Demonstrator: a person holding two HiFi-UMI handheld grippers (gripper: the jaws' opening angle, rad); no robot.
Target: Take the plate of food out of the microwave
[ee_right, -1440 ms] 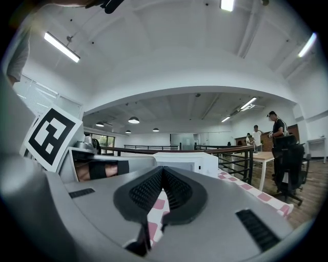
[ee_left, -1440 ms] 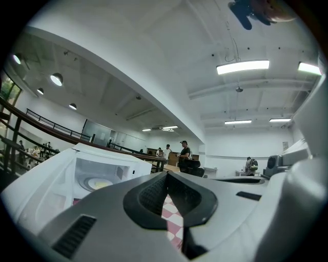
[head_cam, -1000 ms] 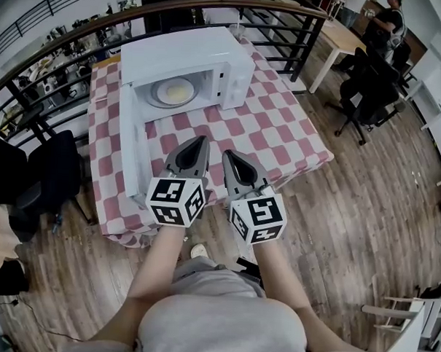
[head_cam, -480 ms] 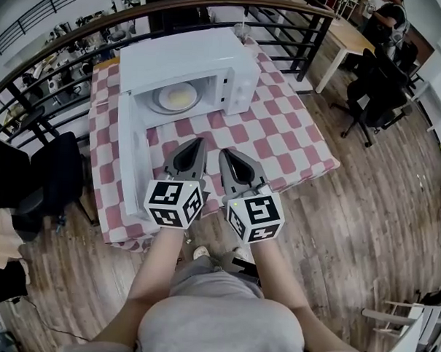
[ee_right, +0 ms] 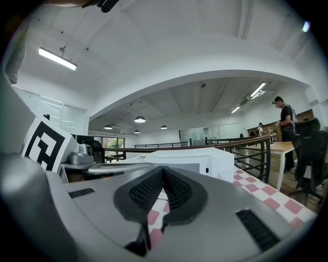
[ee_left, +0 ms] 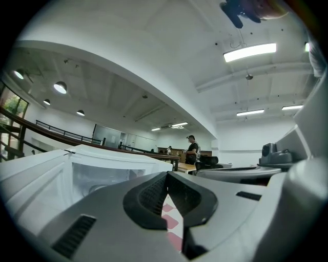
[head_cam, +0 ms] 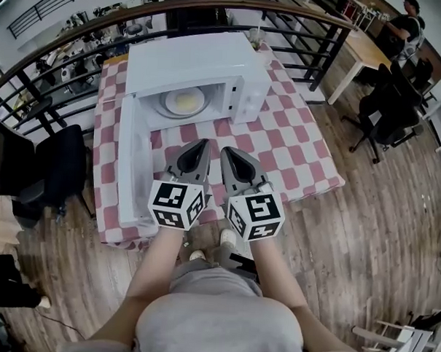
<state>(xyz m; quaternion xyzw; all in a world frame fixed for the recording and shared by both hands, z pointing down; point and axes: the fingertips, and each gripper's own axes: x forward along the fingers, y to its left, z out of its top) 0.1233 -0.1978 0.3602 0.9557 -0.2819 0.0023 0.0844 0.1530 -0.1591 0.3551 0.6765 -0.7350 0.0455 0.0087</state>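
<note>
Head view: we stand at the near edge of the table (head_cam: 302,150), red/white check cloth, both arms held out level. At the far side sits the microwave (head_cam: 200,58), its door (head_cam: 131,159) swung fully open on the left and reaching back toward us. Inside the cavity is the plate of food (head_cam: 184,101), pale yellow heap at centre, nothing touching it.

Jaws: left gripper (head_cam: 202,143) is clenched, pads meeting at the tip, nothing btwn them. Left gripper view agrees, only check cloth shows past the pads. The right gripper (head_cam: 227,150) is the same, closed tight & empty.

Key relation: plate lies ahead, far of both tips and a touch left of the left gripper's line, well apart, w/ bare cloth btwn. Left gripper is nearer, but only slightly. Plate is round, so no long axis. Its rim faces us through the cavity mouth, so we judge the approach goes level, straight in. Open door flanks the left gripper's left side, so little room to swing that way. Jaws must open before any grip on the rim.

Writing: none legible. No brand readable on the microwave. Control panel (head_cam: 247,100), right of cavity, is too small to read. Marker cubes (head_cam: 177,204) show black/white square patterns only, no text.
</note>
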